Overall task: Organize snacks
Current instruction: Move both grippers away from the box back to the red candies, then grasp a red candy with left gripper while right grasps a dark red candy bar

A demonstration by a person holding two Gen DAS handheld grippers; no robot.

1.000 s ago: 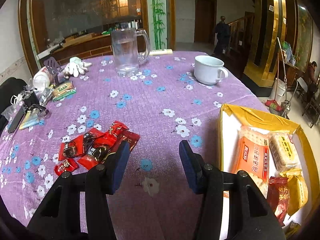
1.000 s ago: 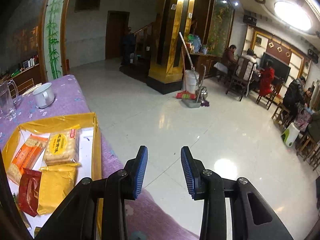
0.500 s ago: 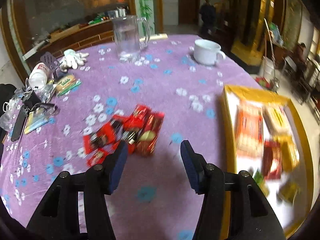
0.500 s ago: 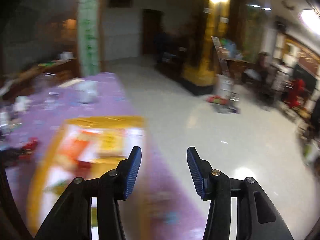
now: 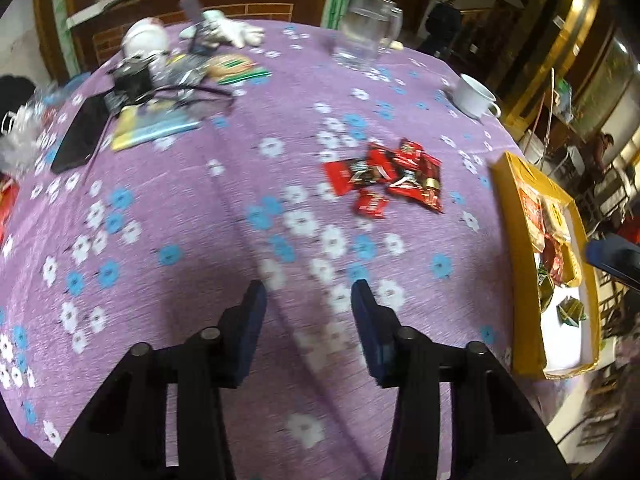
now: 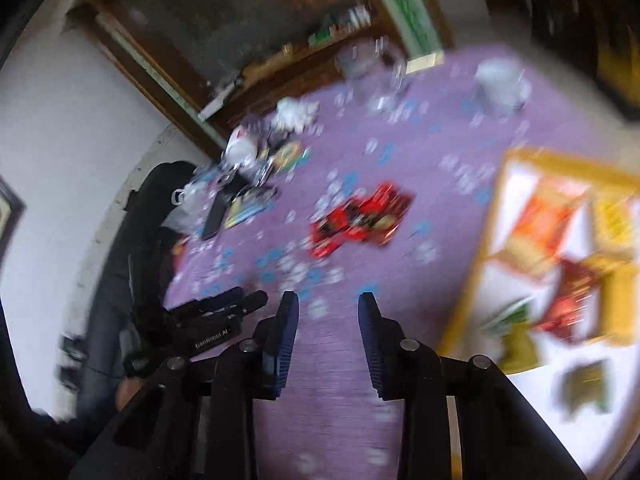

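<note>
1. Far left part of the tabletop point(image 5: 192, 200): a clutter of items lies near the edge, among them a dark phone point(image 5: 80, 134), a yellow and blue flat packet point(image 5: 154, 128) and a tangle of cables. Details are blurred.
2. Far edge, left of centre: a white glove point(image 5: 232, 32) lies beside a white round container point(image 5: 144, 38).
3. Far edge, centre: a clear glass mug point(image 5: 366, 32) stands upright.
4. Left gripper point(image 5: 306, 316): it hangs over the near middle of the purple flowered cloth. Its jaws are closing, the fingers point(image 5: 248, 332) stand narrowly apart, and only bare cloth shows between them.
5. Middle of the tabletop, towards the right: a heap of red snack packets point(image 5: 388, 178) lies loose on the cloth, well apart from both grippers and outside the box.
6. Far right edge: a white cup point(image 5: 474, 96) stands upright.
7. Right edge: a yellow box point(image 5: 516, 280) with a white floor lies open. It contains orange, yellow, red and green packets; their print cannot be read.
8. Right gripper point(image 6: 328, 320): it hangs over the near edge of the cloth, between the red heap and the yellow box. Its jaws are closing, the fingers narrowly apart with nothing between them. The right wrist view is heavily blurred.
</note>
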